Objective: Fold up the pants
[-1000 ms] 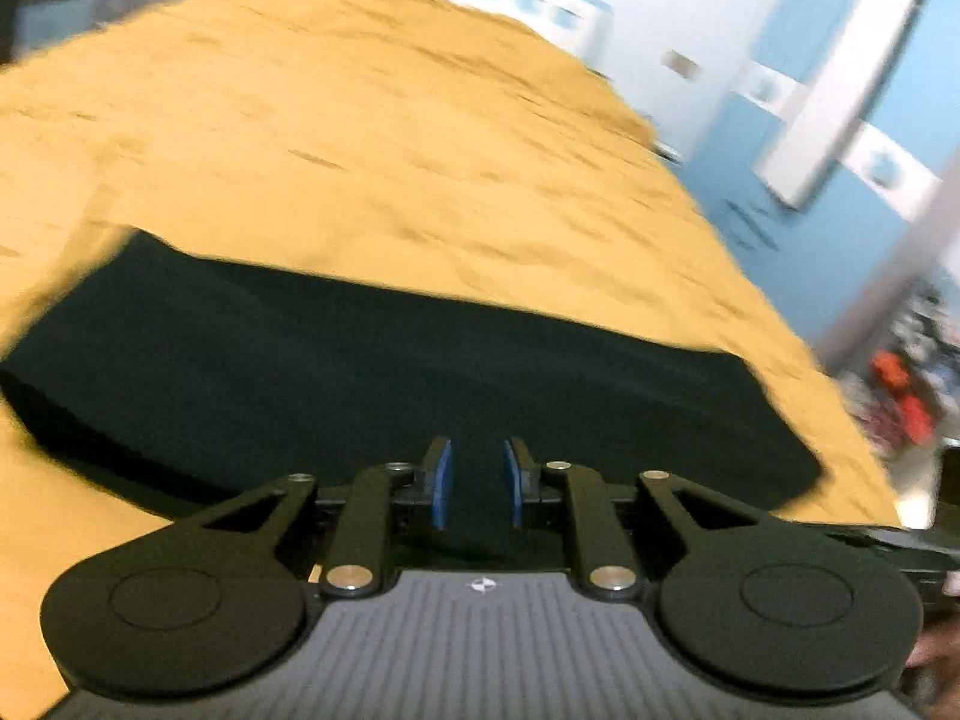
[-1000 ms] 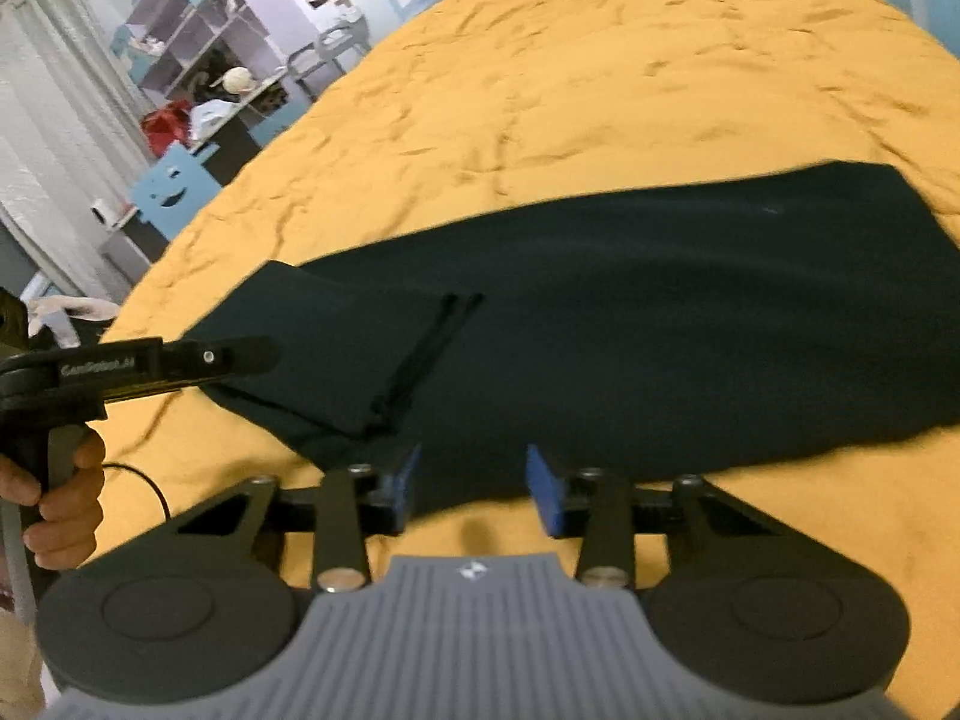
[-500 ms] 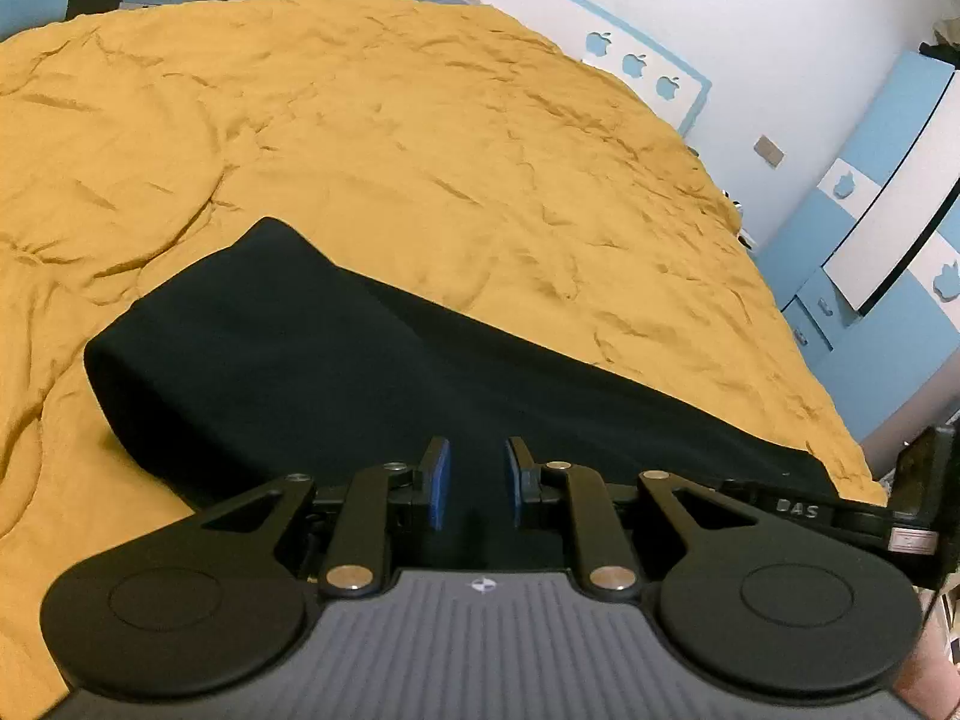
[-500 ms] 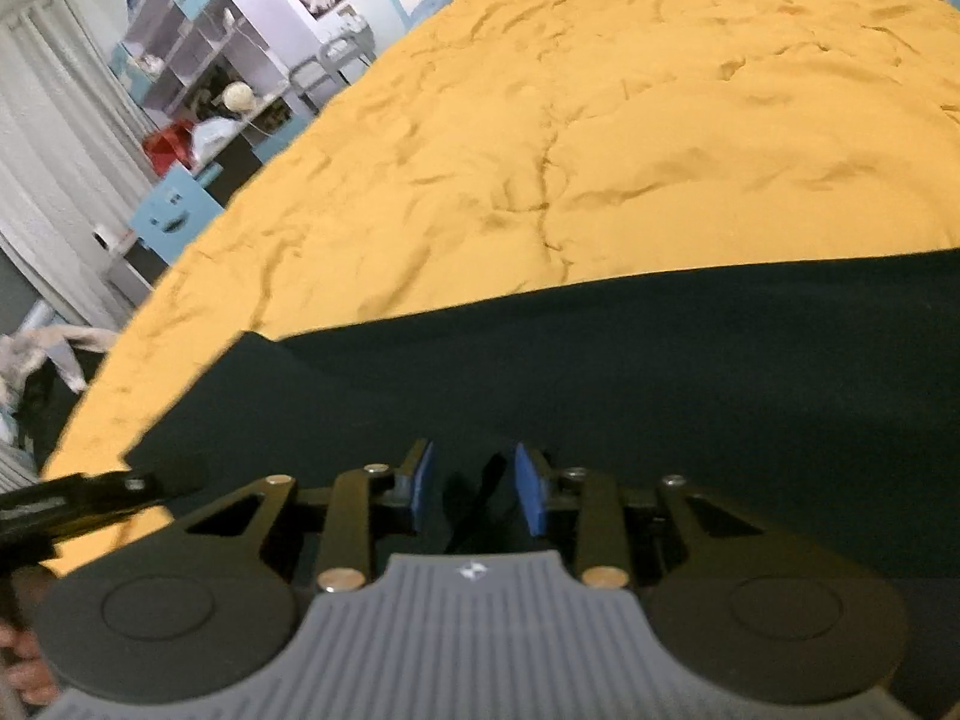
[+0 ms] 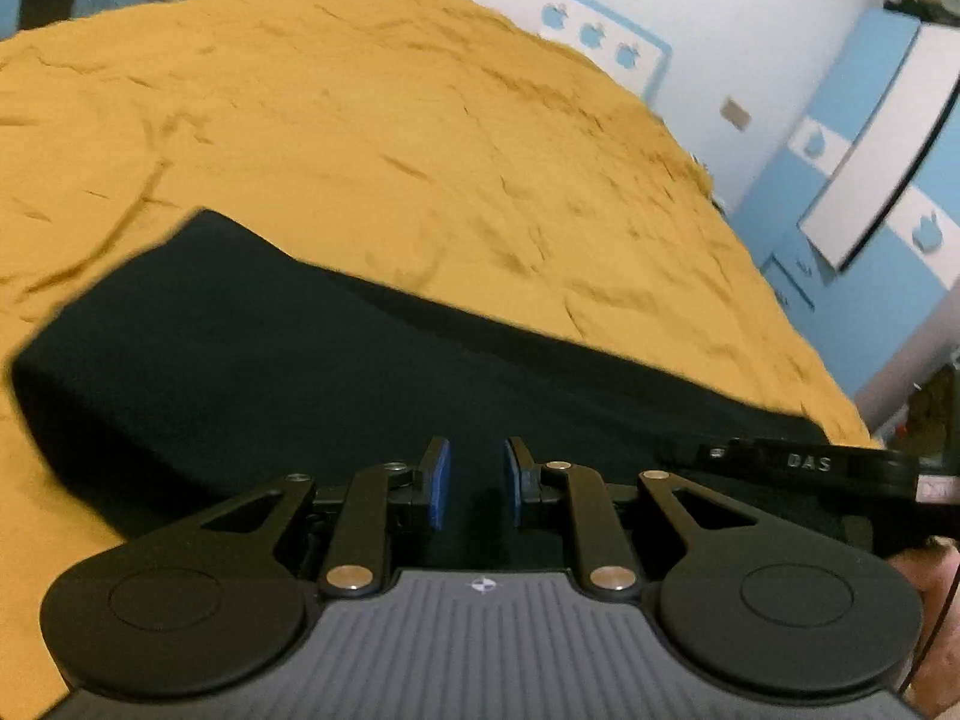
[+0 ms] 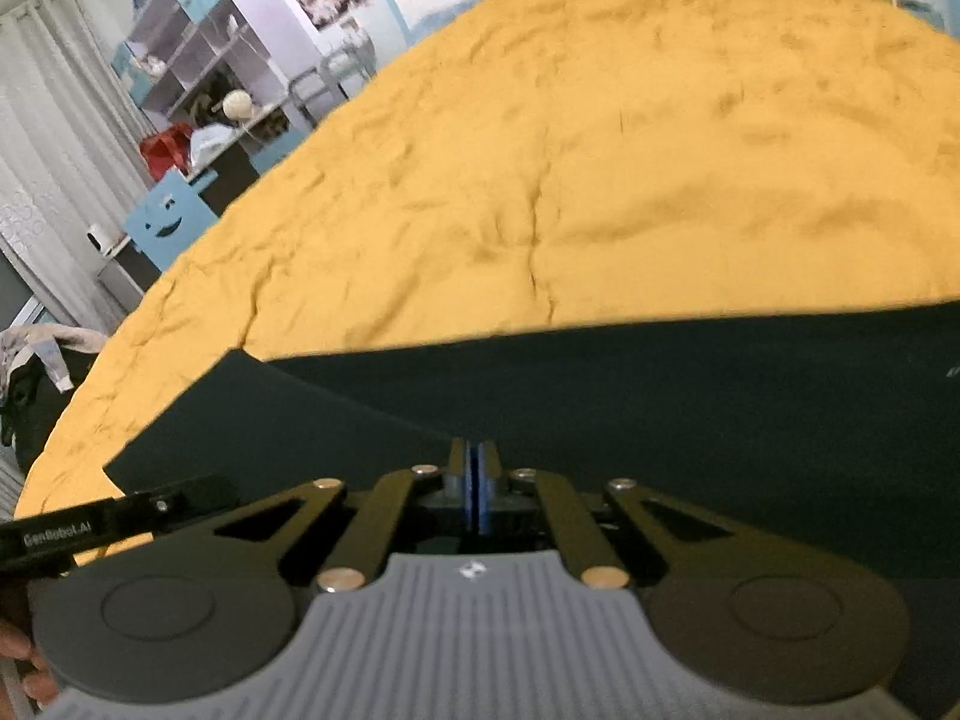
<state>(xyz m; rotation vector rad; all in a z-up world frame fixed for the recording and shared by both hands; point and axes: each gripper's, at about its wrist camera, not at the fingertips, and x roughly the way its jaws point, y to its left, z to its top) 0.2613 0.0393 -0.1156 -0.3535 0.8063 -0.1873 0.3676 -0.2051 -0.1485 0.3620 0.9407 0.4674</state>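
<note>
Pants, dark flat cloth (image 5: 336, 372) | right gripper (image 6: 474, 465) clenched on near hem, left gripper (image 5: 474, 480) parted above it | close left before you lift evenly.

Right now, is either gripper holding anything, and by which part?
The right gripper is shut at the near edge of the dark pants, apparently pinching the fabric there. The left gripper is open over the pants, holding nothing.

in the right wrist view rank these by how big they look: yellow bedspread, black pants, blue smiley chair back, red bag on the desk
1. yellow bedspread
2. black pants, partly hidden by the right gripper
3. blue smiley chair back
4. red bag

The chair back and bag look close in size, and both sit far from the camera, so their order is unsure.
</note>
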